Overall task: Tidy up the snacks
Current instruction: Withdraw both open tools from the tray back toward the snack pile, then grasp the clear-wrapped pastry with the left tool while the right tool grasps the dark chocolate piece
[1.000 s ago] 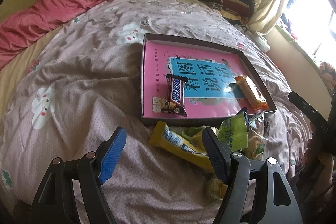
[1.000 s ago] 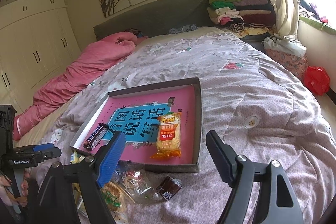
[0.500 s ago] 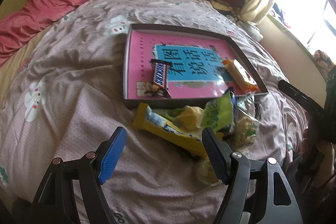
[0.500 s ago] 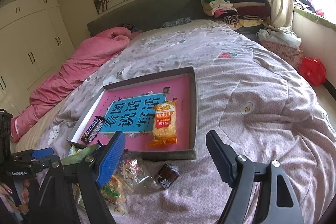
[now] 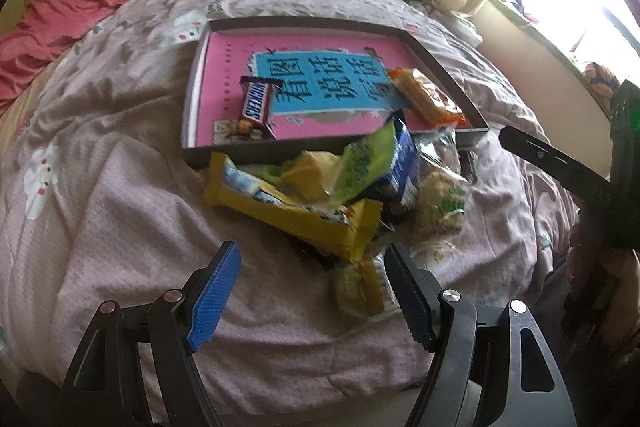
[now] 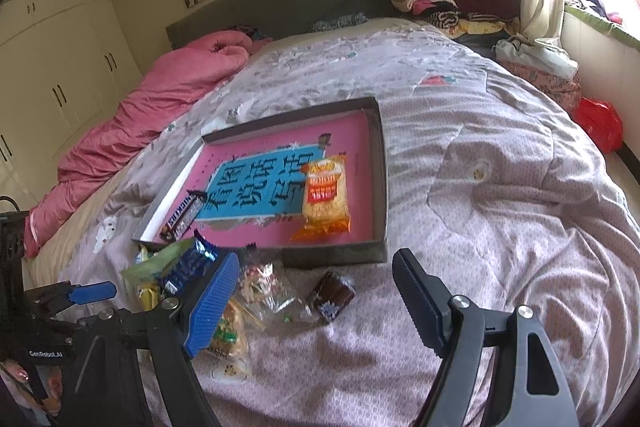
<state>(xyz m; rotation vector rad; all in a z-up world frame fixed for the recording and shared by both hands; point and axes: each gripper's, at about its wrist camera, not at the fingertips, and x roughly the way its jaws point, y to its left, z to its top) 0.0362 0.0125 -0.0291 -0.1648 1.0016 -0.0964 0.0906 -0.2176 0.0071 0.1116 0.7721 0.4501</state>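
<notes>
A shallow box [image 5: 192,115] with a pink book cover inside sits on the bed quilt [image 5: 100,207]. Two snacks are already in it: a Snickers bar [image 5: 256,105] on the left and an orange cracker pack [image 5: 426,99] on the right. The other snacks lie in a heap just in front of the box's near edge. The left gripper [image 5: 314,291] hangs near the long yellow bar [image 5: 288,211], jaws wide and empty. The right gripper [image 6: 316,291] is wide and empty too, close to a small brown candy [image 6: 332,293]. I think picking up comes next: drop down, close on the yellow bar, then carry it into the box.
</notes>
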